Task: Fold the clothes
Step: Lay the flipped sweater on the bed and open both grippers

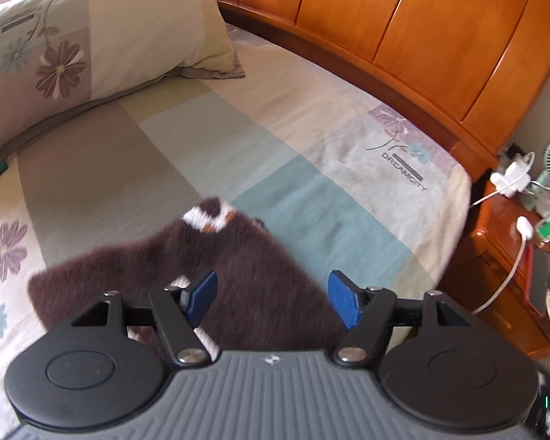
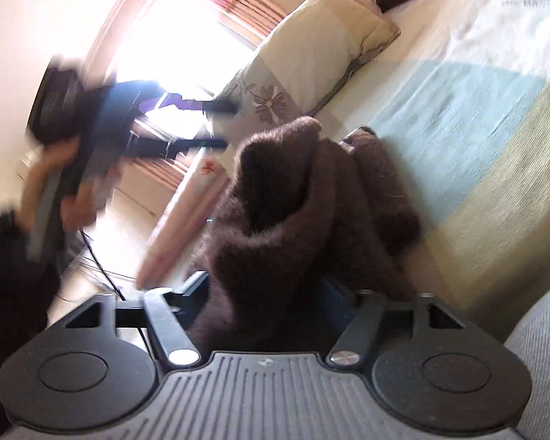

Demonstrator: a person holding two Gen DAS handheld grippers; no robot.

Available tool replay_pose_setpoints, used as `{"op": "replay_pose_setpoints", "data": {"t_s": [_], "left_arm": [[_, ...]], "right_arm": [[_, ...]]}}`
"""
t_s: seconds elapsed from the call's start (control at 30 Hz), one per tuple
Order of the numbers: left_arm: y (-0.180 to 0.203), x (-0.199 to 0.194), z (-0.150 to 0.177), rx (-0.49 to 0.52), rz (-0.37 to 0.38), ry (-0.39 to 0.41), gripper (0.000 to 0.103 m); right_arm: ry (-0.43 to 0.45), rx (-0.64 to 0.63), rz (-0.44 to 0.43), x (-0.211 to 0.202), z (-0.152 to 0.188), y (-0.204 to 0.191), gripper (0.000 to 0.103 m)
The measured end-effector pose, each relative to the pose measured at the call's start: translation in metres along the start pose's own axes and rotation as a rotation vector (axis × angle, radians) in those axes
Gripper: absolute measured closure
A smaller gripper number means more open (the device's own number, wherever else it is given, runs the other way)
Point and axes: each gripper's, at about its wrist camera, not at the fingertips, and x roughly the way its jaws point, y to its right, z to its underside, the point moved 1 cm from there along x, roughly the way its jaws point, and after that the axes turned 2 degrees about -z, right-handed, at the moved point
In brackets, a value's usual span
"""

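- While the left gripper point(image 1: 273, 299) hovers with its blue pads point(image 1: 343, 302) spread wide, the dark brown fuzzy garment point(image 1: 187, 267) lies below it on the patchwork bedspread point(image 1: 238, 139).
- Seen from the right wrist, the right gripper point(image 2: 271, 293) pinches a bunched fold of that garment point(image 2: 304, 198), lifted off the bedspread point(image 2: 476, 139); the blurred left gripper point(image 2: 216, 124) hangs apart, by the pillow point(image 2: 311, 44).

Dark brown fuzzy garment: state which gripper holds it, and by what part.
The right gripper grips the dark brown fuzzy garment by a bunched fold; which part cannot be told. The left gripper is open, holding nothing.
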Motion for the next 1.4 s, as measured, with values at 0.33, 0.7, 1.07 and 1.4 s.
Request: {"op": "replay_pose_setpoints", "data": {"t_s": [0.33, 0.7, 1.07, 1.4], "left_arm": [[-0.076, -0.036, 0.101, -0.255, 0.22, 0.059, 0.03], [-0.107, 0.004, 0.122, -0.457, 0.369, 0.07, 0.028], [-0.125, -0.022, 0.141, -0.447, 0.301, 0.17, 0.028], [-0.127, -0.041, 0.142, -0.427, 0.296, 0.235, 0.028]], "right_arm": [[-0.084, 0.083, -0.044, 0.015, -0.036, 0.011, 0.01], [-0.242, 0.147, -0.059, 0.058, -0.077, 0.017, 0.001], [-0.383, -0.015, 0.071, 0.126, -0.101, 0.003, 0.03], [-0.319, -0.218, 0.11, 0.103, -0.11, -0.038, 0.065]]}}
